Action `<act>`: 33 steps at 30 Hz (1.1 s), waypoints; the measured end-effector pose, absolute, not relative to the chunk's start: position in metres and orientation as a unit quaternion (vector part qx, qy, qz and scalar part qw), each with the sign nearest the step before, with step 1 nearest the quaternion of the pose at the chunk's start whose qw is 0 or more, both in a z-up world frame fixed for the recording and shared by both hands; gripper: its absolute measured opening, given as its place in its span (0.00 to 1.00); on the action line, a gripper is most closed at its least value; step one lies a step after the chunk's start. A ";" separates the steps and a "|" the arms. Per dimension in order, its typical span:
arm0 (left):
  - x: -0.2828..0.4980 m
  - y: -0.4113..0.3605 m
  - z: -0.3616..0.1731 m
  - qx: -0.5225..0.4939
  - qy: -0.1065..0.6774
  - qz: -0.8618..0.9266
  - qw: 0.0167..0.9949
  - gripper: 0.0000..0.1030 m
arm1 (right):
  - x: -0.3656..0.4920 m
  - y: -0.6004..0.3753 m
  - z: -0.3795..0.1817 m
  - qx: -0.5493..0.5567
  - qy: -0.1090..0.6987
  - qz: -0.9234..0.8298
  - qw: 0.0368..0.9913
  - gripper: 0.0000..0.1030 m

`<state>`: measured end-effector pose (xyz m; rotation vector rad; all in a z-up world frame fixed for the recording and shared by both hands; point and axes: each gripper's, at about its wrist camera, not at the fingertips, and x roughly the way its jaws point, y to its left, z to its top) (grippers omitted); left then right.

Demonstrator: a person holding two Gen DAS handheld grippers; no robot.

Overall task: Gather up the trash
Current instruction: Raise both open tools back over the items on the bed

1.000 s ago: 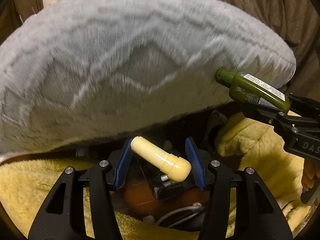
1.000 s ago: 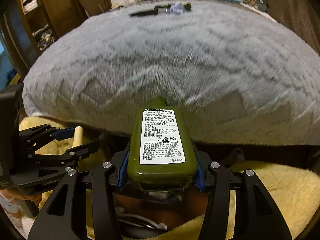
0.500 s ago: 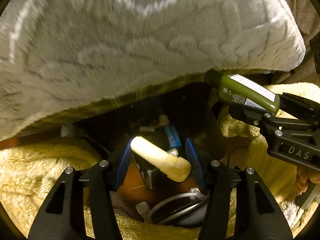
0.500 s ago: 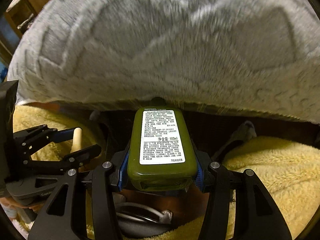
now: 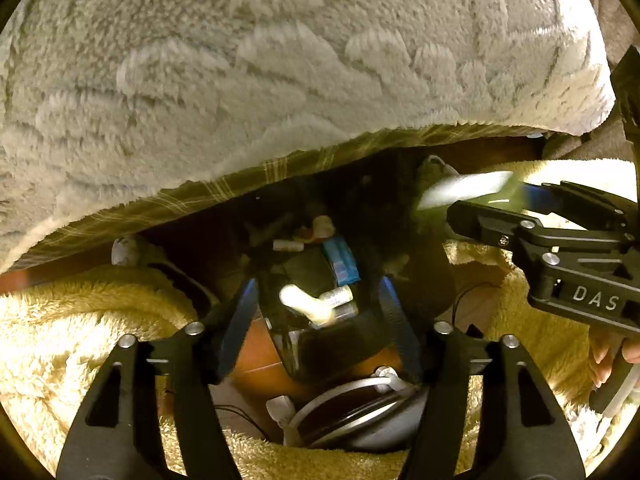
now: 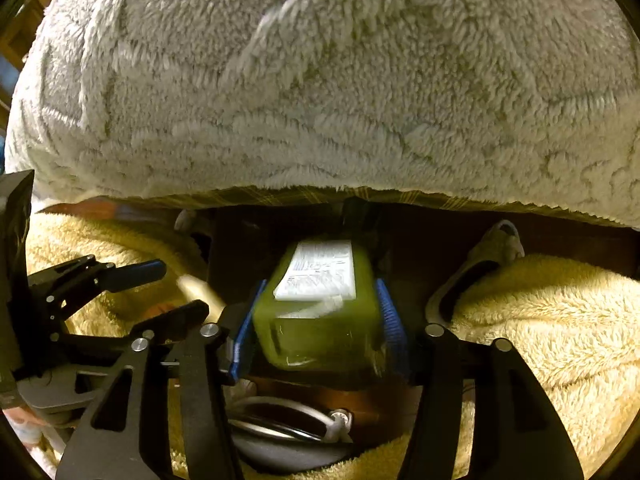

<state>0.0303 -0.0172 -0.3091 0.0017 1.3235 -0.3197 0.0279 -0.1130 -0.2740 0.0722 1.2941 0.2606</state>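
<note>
My left gripper [image 5: 316, 292] points down over a dark bin [image 5: 304, 344] full of small trash. Its jaws are opening, and the cream tube [image 5: 308, 304] is a blur between the blue pads, touching neither. In the right wrist view the tube [image 6: 200, 288] streaks past the left gripper [image 6: 176, 288]. My right gripper [image 6: 320, 286] is opening too. The green bottle [image 6: 320, 320] with its white label is tipped and blurred between the pads, sliding loose. From the left wrist, the bottle [image 5: 460, 190] smears out of the right gripper [image 5: 484, 200].
A grey fleece blanket [image 5: 280, 60] overhangs the top of both views. Yellow fleece [image 5: 80, 340] lies on both sides of the gap. A round grey and silver object [image 5: 360, 400] lies near the bottom. A person's fingers [image 5: 600, 356] hold the right gripper's handle.
Both grippers sank toward the gap under the grey blanket. Their jaws then spread, and the cream tube and the green bottle, held firmly before, slipped free.
</note>
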 end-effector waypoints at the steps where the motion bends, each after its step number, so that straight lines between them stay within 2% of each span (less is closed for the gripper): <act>1: 0.030 -0.017 -0.307 0.001 0.610 -0.146 0.779 0.64 | 0.028 -0.114 -0.272 0.034 0.599 0.120 0.791 0.59; 4: 0.029 -0.017 -0.300 0.004 0.603 -0.141 0.785 0.68 | 0.029 -0.116 -0.264 0.036 0.591 0.117 0.797 0.61; 9: 0.029 -0.013 -0.278 0.001 0.581 -0.136 0.802 0.74 | 0.029 -0.122 -0.240 0.041 0.564 0.112 0.817 0.73; 16: 0.028 -0.009 -0.232 0.005 0.534 -0.140 0.834 0.74 | 0.029 -0.131 -0.191 0.036 0.511 0.106 0.852 0.77; 19: 0.032 -0.003 -0.204 0.009 0.505 -0.137 0.852 0.76 | 0.031 -0.138 -0.160 0.034 0.473 0.096 0.875 0.84; 27: 0.059 0.008 -0.144 0.026 0.441 -0.110 0.890 0.78 | 0.067 -0.147 -0.099 0.010 0.400 0.078 0.913 0.85; 33: 0.099 0.015 -0.119 0.034 0.415 -0.096 0.904 0.80 | 0.109 -0.140 -0.089 0.012 0.387 0.084 0.918 0.85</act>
